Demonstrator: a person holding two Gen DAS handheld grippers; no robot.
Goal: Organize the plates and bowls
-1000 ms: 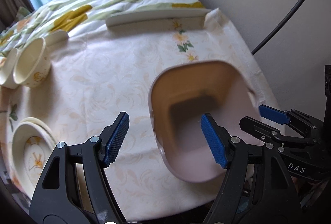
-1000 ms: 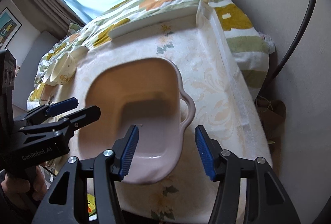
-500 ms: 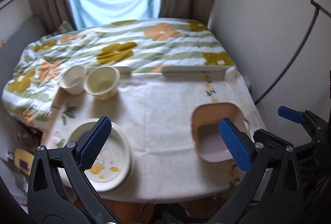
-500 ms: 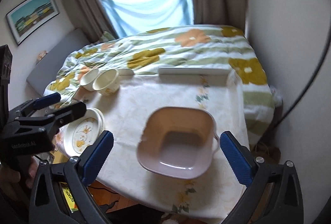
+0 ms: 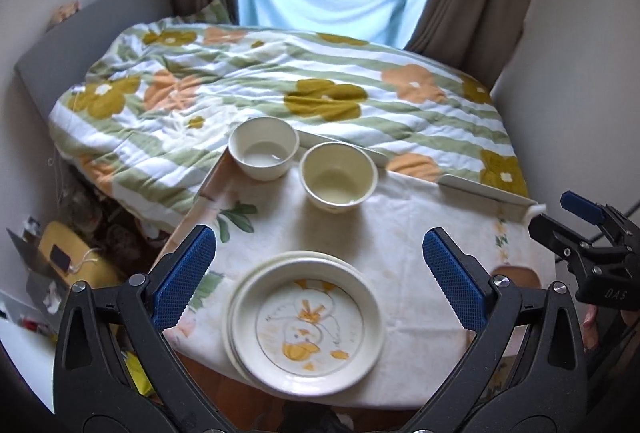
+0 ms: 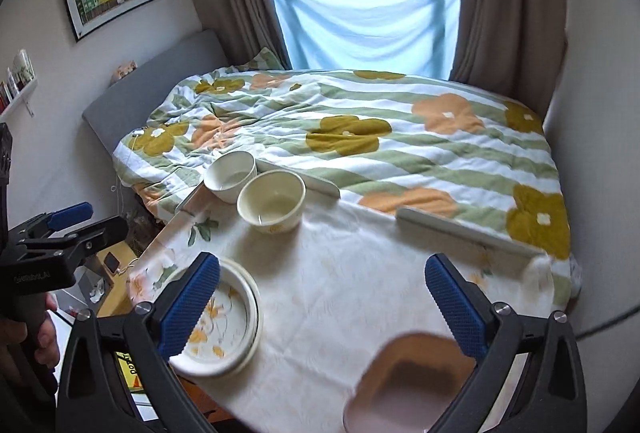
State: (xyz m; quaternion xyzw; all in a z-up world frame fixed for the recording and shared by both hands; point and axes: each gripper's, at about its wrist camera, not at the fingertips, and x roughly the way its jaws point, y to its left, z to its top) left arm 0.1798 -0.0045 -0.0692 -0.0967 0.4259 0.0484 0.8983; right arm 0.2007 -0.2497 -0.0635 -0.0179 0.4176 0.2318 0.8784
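A stack of cream plates (image 5: 306,317) with an orange duck print lies at the table's near left edge, below and between the wide-apart fingers of my left gripper (image 5: 318,235), which is open and empty. Two cream bowls (image 5: 264,147) (image 5: 338,177) stand side by side at the far left corner. In the right wrist view the pink square basin (image 6: 408,385) rests on the cloth at the near edge, just under my right gripper (image 6: 323,263), open and holding nothing. The plates (image 6: 224,321) and both bowls (image 6: 230,175) (image 6: 272,201) show there too.
The table (image 5: 400,233) wears a pale floral cloth and butts against a bed with a flowered duvet (image 5: 280,89). White raised rails (image 6: 460,229) edge the far side. A wall rises close on the right. Clutter and a yellow bag (image 5: 76,257) sit on the floor at left.
Both grippers let go of the pink basin's rim, opened wide and lifted back from it. The left view swung left onto the plates and bowls.
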